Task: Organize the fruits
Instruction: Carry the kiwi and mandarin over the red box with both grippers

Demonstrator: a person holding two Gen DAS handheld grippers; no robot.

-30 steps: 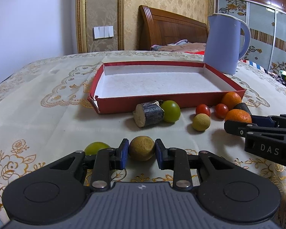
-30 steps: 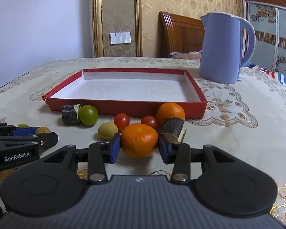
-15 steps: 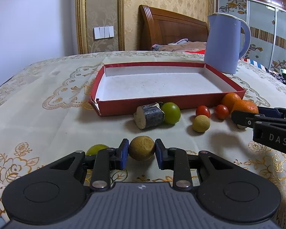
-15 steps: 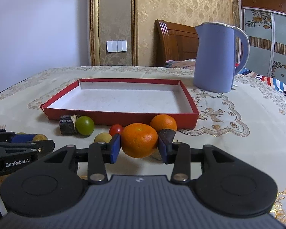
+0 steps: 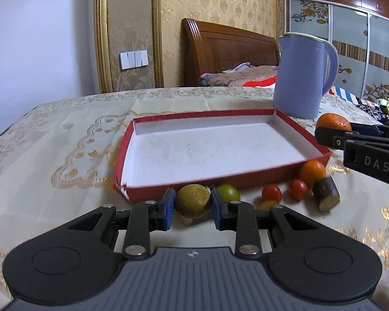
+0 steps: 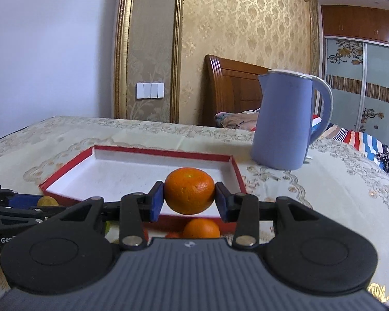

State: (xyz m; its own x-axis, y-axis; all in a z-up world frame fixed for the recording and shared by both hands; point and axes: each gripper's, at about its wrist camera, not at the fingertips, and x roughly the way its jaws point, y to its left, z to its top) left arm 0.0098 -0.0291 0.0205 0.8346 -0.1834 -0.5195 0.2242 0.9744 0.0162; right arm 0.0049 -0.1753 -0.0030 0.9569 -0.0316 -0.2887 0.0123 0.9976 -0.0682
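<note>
- The left gripper (image 5: 192, 208) has its fingers pinching one brownish round fruit (image 5: 192, 201), carried clear of the desk (image 5: 51, 142) at the near edge of the red tray (image 5: 295, 127).
- The right gripper (image 6: 189, 201) has its fingers pinching one orange (image 6: 189, 190), held in front of the tray's near right corner.
- The tray, one only, has a bare white floor with no fruit in it.
- Along the tray's near wall, at about 5 o'clock from its middle, lie one green fruit (image 5: 228, 192), two small red tomatoes (image 5: 271, 192), one second orange (image 5: 312, 171), one yellowish fruit (image 5: 267, 204) half hidden behind the fingers, and one dark cut stalk piece (image 5: 326, 193).
- One blue kettle (image 5: 302, 75) stands at 1 o'clock, just beyond the tray's far right corner.
- A wooden headboard (image 5: 225, 51) rises behind the desk at 12 o'clock.
</note>
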